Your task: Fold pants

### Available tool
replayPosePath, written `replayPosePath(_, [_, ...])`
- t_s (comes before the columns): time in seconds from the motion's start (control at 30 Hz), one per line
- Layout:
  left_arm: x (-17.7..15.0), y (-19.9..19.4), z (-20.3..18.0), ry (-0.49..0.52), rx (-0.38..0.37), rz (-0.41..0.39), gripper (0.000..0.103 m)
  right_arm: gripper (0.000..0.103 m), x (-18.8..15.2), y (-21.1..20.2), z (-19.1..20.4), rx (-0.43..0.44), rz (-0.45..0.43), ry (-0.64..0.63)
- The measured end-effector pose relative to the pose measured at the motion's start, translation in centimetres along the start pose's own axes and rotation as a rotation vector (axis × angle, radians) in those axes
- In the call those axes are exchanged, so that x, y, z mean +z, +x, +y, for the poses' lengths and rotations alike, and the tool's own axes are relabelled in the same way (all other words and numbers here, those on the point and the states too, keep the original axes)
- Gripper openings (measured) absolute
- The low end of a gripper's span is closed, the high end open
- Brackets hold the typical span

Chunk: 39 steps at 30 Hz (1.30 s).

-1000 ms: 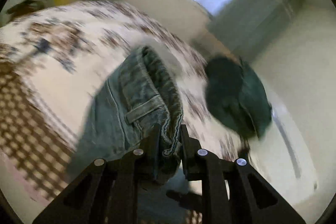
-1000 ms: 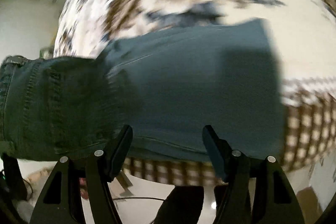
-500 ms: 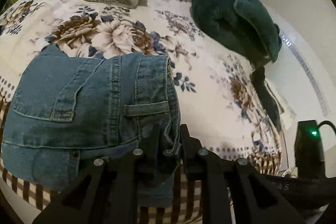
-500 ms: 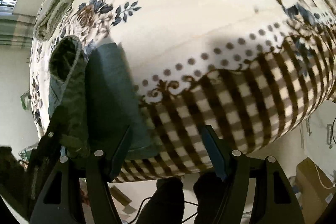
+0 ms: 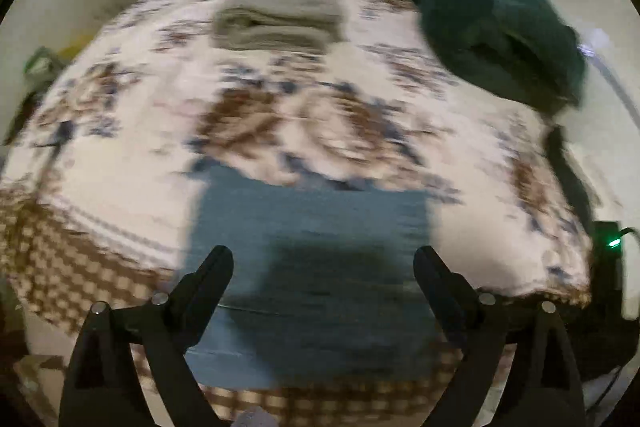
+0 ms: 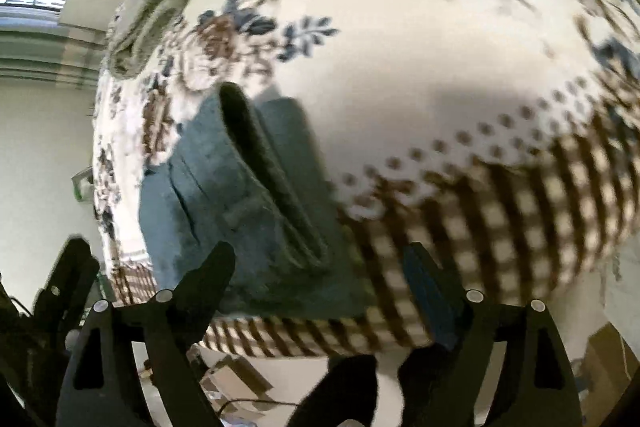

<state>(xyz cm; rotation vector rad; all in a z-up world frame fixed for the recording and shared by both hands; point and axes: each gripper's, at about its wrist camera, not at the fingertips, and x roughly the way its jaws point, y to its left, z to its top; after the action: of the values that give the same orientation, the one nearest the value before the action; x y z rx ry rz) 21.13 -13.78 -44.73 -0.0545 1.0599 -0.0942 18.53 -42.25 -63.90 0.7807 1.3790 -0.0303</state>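
Folded blue denim pants (image 5: 308, 259) lie at the floral blanket's (image 5: 120, 183) near edge — both the left gripper (image 5: 323, 263) and the right gripper (image 6: 318, 261) gape wide, empty, apparently done.

Left tongs (image 5: 323, 259) and right tongs (image 6: 320, 259): matte black, angular two-finger frames with triangular cut-outs, each bearing four round silver screw heads near the finger bases.

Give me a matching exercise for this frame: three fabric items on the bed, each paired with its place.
Things:
1. jeans
2. grey towel
3. dark green garment

Places:
A. far right edge of the bed
B. near edge, just ahead of the left gripper, jaws open
C. far middle of the bed, folded

Pairs: 1-B, 2-C, 3-A
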Motion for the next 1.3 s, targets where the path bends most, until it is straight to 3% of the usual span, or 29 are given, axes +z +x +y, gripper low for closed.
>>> replayPosePath(0.1, [0.1,1.7,4.1,-0.042,0.067,0.048,0.092,0.088,1.6,2.3,2.3,0.056,-0.003,-0.021])
replayPosePath(0.2, [-0.3,3.1,7.7,-0.077,0.140,0.087,0.092,0.088,2.9,5.1,3.9,0.053,0.013,-0.052])
replayPosePath(0.33, [-0.9,4.5,10.4,-0.093,0.172,0.118,0.092,0.087,3.6,8.6,4.6,0.034,0.062,-0.048])
replayPosePath(0.43, [-1.1,4.9,10.8,-0.084,0.181,0.126,0.092,0.053,2.6,8.7,5.9,-0.047,-0.012,-0.110])
replayPosePath(0.47, [-1.1,4.8,10.9,-0.085,0.177,0.128,0.092,0.037,2.0,8.6,6.4,-0.080,-0.031,-0.138])
replayPosePath(0.53, [-0.9,4.8,11.0,-0.099,0.160,0.134,0.092,0.018,0.9,7.6,7.0,-0.120,-0.077,-0.173])
replayPosePath(0.67, [-0.1,4.6,11.1,-0.120,0.109,0.132,0.092,0.008,0.0,3.4,6.2,-0.077,-0.138,-0.120])
replayPosePath(0.73, [0.6,4.7,11.1,-0.129,0.079,0.132,0.092,0.008,-0.5,0.2,5.8,-0.095,-0.207,-0.111])
replayPosePath(0.87, [1.8,5.9,10.7,-0.156,0.026,0.143,0.092,0.008,0.2,-3.0,3.9,-0.155,-0.250,-0.103])
replayPosePath(0.93, [2.6,7.2,10.2,-0.155,-0.007,0.161,0.092,0.008,1.0,-2.7,1.8,-0.164,-0.223,-0.067])
replayPosePath(1.0, [3.2,9.0,9.4,-0.121,-0.008,0.191,0.092,0.010,2.1,0.3,-0.2,-0.011,-0.012,-0.041])
replayPosePath(1.03, [3.5,9.8,9.0,-0.109,-0.009,0.207,0.092,0.013,2.4,1.7,-1.1,0.027,0.082,-0.014])
replayPosePath(1.07, [3.8,10.8,8.7,-0.095,-0.015,0.223,0.092,0.023,2.5,2.5,-1.9,0.020,0.118,0.005])
replayPosePath(1.1, [4.0,11.4,8.5,-0.084,-0.011,0.232,0.092,0.041,2.7,2.7,-2.6,0.015,0.110,0.022])
replayPosePath(1.2, [4.7,12.8,7.9,-0.054,-0.004,0.242,0.092,0.073,3.6,2.9,-4.8,0.079,0.039,0.125])
replayPosePath(1.27, [5.0,13.4,7.8,-0.053,-0.013,0.250,0.092,0.088,4.5,4.1,-5.6,0.157,0.028,0.168])
replayPosePath(1.3, [5.1,13.5,7.8,-0.054,-0.013,0.255,0.092,0.090,4.8,5.1,-5.6,0.182,0.049,0.173])
